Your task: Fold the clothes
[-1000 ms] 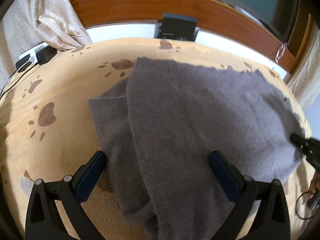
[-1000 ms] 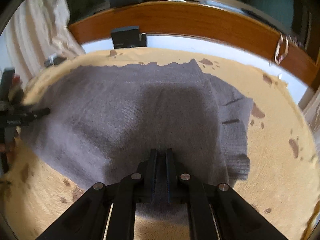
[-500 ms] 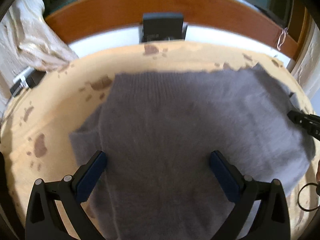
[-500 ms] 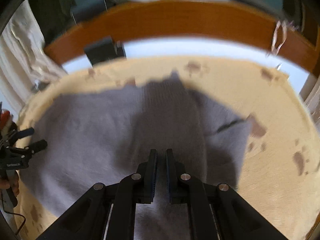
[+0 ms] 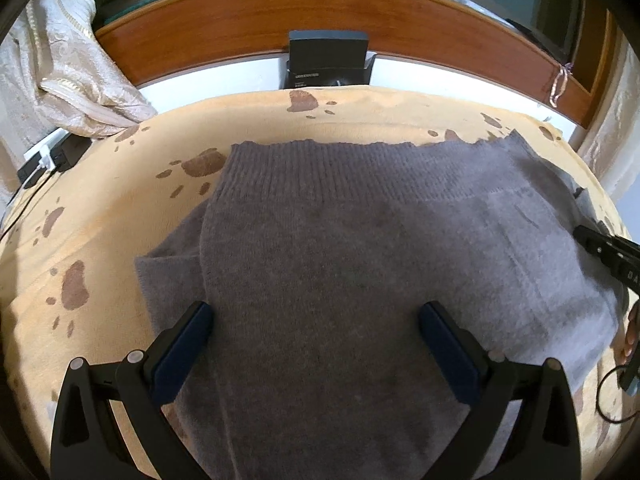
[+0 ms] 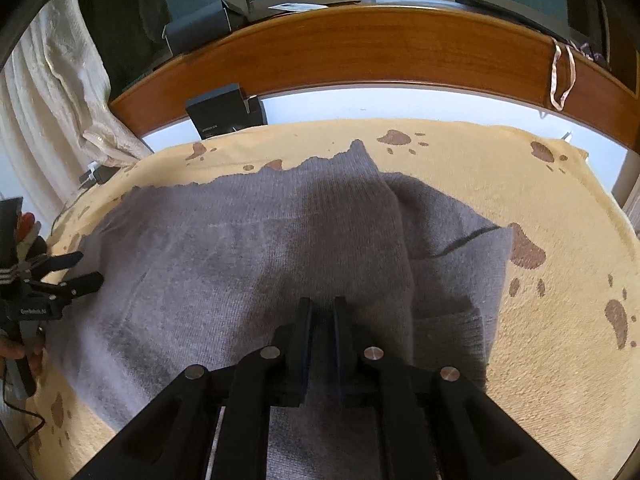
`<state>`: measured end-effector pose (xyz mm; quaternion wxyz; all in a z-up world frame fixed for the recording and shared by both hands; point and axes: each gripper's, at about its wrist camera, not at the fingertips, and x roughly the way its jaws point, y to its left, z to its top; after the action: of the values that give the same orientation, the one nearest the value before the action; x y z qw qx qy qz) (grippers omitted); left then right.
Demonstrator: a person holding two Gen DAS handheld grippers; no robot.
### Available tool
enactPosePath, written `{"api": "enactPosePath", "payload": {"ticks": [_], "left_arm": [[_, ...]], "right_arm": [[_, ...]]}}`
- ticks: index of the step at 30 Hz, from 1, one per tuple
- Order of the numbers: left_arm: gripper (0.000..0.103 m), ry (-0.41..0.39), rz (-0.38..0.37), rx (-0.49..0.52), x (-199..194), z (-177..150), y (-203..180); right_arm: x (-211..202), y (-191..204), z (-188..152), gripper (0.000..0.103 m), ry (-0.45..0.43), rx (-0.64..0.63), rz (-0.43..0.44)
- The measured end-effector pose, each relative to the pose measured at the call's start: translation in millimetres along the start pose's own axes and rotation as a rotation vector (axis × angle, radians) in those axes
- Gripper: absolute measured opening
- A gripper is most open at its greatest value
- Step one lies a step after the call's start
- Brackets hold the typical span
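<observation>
On the yellow blanket (image 5: 120,208) with its brown paw prints we find the grey sweater (image 5: 360,264) spread wide, its ribbed hem lying toward the wooden headboard (image 5: 280,20). A second ago, from the left wrist, we saw the garment set at a slant, with a long fold trailing down to the left; now the hem runs nearly level across the view and the body fills most of the space ahead of us. Only a small flap of knit pokes out from under the left edge. The small dark box (image 5: 328,60) against the headboard has come closer to the middle of that view (the camera has shifted, as far as we can judge).

Our left gripper (image 5: 316,332) has its fingers (image 5: 184,344) spread wide, one over the left edge of the sweater and one over its middle, with the cloth passing between and beneath them; we cannot tell whether they touch it.

From the right wrist, the blur of half a second ago is gone and the picture is sharp. Our right gripper (image 6: 320,320) has its fingers (image 6: 302,340) drawn close together on a ridge of the grey knit, which rises between them and runs on toward the hem. A folded part lies just to its right. Our left gripper shows at the far left edge of the sweater (image 6: 60,276).
</observation>
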<state>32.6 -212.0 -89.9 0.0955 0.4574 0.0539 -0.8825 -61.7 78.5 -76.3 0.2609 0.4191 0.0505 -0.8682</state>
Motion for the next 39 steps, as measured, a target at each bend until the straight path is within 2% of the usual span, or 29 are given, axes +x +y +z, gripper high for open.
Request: {"api": "enactPosePath", "payload": {"ticks": [2, 3, 4, 6, 8, 11, 15, 17, 21, 23, 26, 30, 33, 35, 39], "left_arm": [[0.103, -0.007, 0.007, 0.005, -4.3, 2.4, -4.1], [0.103, -0.012, 0.006, 0.011, -6.1, 3.4, -6.6], [0.103, -0.018, 0.005, 0.016, -8.0, 4.4, -9.0], [0.103, -0.029, 0.004, 0.028, -11.7, 6.4, -14.0], [0.103, -0.04, 0.002, 0.039, -15.4, 8.4, -19.0], [0.103, -0.057, -0.001, 0.056, -21.0, 11.4, -26.4], [0.103, -0.065, -0.015, 0.061, -22.9, 14.0, -32.9], [0.103, -0.056, -0.031, 0.053, -20.7, 13.9, -34.2], [0.103, -0.022, -0.09, 0.031, -17.1, 16.2, -40.7], [0.103, -0.003, -0.132, 0.024, -16.5, 20.6, -47.7], [0.103, 0.039, -0.225, 0.036, -15.9, 34.4, -70.1], [0.103, 0.114, -0.352, 0.038, -9.1, 54.1, -102.2], [0.103, 0.212, -0.427, -0.011, 10.5, 75.2, -132.4], [0.103, 0.259, -0.469, -0.045, 22.4, 88.0, -148.8], [0.103, 0.378, -0.558, -0.141, 49.4, 107.2, -176.0]], "right_arm": [[-2.3, 1.2, 3.4, 0.015, 0.0, -0.005, -0.01], [-4.7, 1.7, 4.9, 0.029, -0.01, -0.002, -0.01], [-6.7, 2.2, 6.5, 0.058, -0.023, 0.0, -0.005], [-9.2, 2.6, 7.9, 0.091, -0.044, 0.0, 0.02], [-11.1, 3.9, 8.0, 0.091, -0.055, -0.005, 0.048], [-14.0, 1.8, 8.4, 0.091, -0.064, 0.0, 0.013], [-31.0, -24.0, 11.0, 0.091, -0.108, 0.069, -0.006], [-40.0, -50.1, 9.8, 0.091, -0.123, 0.136, 0.003], [-54.3, -98.1, -0.2, 0.091, -0.156, 0.286, 0.061], [-59.1, -119.0, -5.2, 0.091, -0.182, 0.371, 0.117], [-62.2, -138.3, -10.7, 0.091, -0.211, 0.447, 0.199], [-57.2, -130.5, -12.6, 0.091, -0.189, 0.385, 0.247], [-54.4, -128.3, -14.6, 0.091, -0.177, 0.379, 0.286], [-55.6, -127.7, -14.6, 0.091, -0.178, 0.361, 0.259], [-62.1, -119.1, -12.2, 0.091, -0.185, 0.215, 0.098]]}}
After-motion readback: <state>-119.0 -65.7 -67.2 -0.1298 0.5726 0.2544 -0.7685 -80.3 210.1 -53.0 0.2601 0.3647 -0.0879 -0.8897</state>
